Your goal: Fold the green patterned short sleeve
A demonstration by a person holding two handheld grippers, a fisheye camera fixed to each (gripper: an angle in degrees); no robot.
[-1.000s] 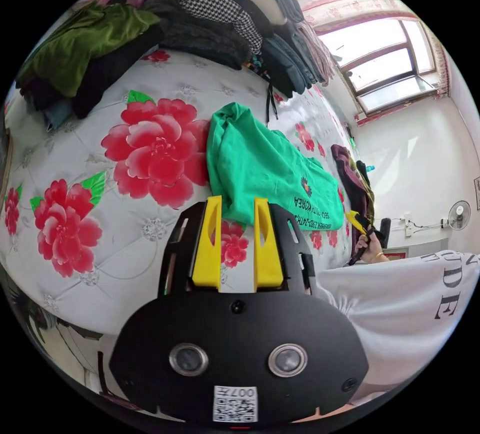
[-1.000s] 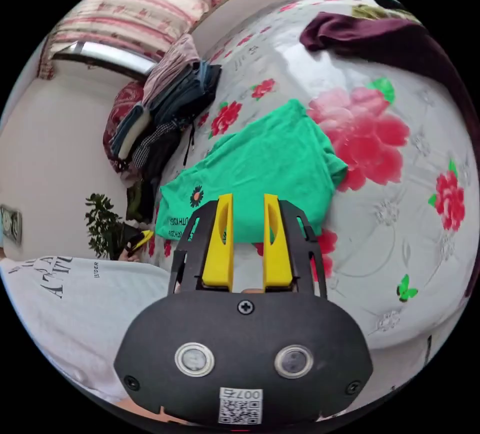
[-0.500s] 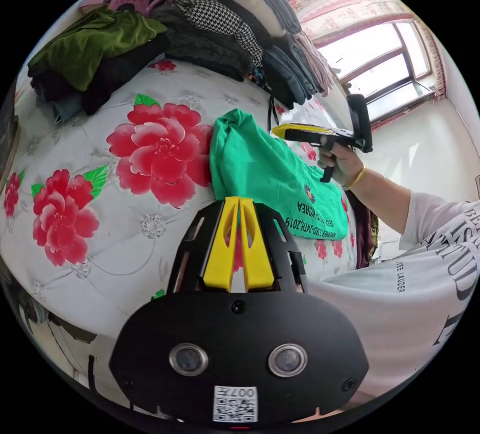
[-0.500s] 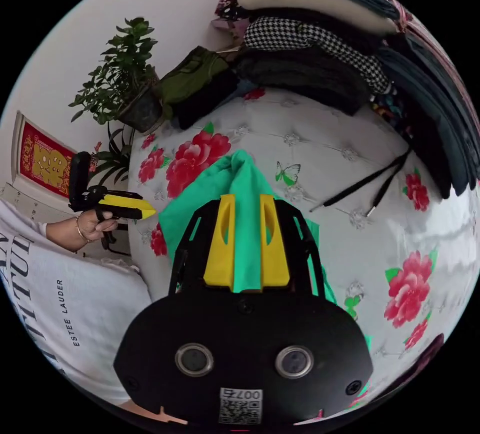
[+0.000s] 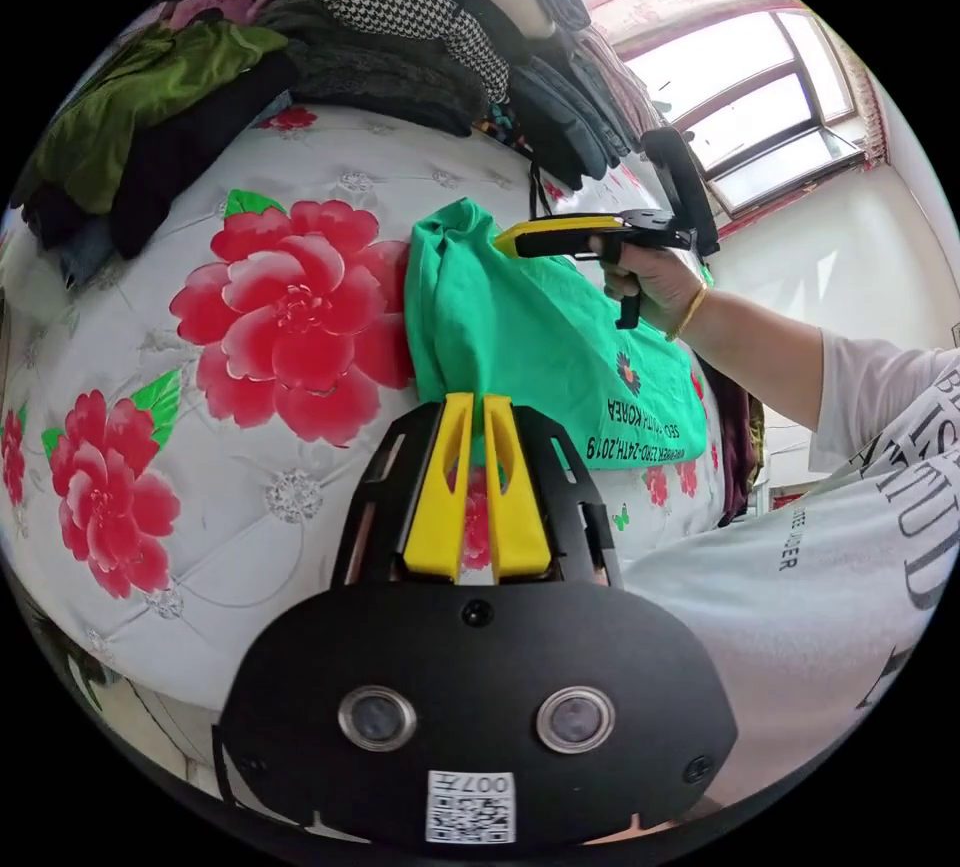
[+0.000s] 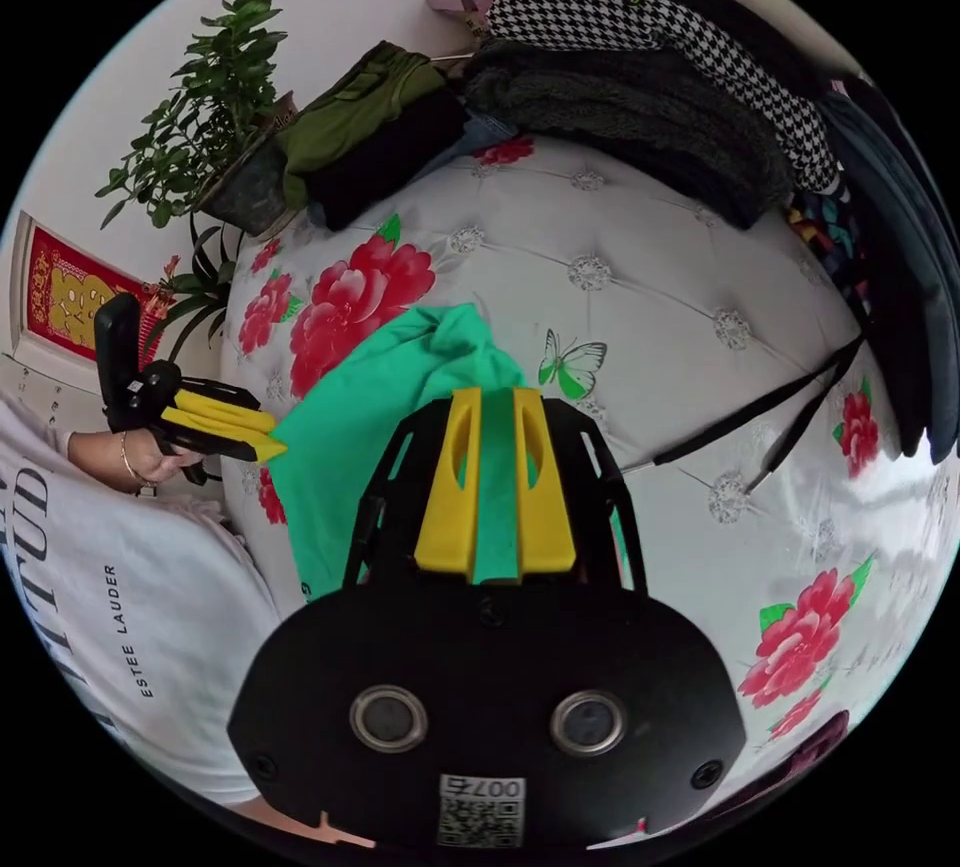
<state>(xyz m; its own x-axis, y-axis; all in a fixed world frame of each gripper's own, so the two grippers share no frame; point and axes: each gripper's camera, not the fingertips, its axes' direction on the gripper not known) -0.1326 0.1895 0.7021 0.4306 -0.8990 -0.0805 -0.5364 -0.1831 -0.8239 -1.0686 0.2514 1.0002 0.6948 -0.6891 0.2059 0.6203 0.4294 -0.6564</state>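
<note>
Left gripper view: the left hand-held gripper sits low in the centre of the frame, its yellow jaws drawn close together with only a thin slit between them. Their tips meet the lower edge of the green patterned short sleeve, and green cloth shows in that slit, but whether the jaws actually pinch it cannot be told from here. The shirt lies bunched across the middle of the frame on the flowered bed. Upper right of centre, the right hand-held gripper comes in level, held in a person's hand, its jaws pressed together and its tip at the shirt's top edge.

Right gripper view: the right hand-held gripper is at centre, and a strip of green cloth runs straight down between its two jaws, which press on it from both sides. The shirt spreads toward the left of the frame. At the left edge the left hand-held gripper has its tip right on the shirt's border. A stack of folded clothes fills the upper right, with a potted plant at upper left.
</note>
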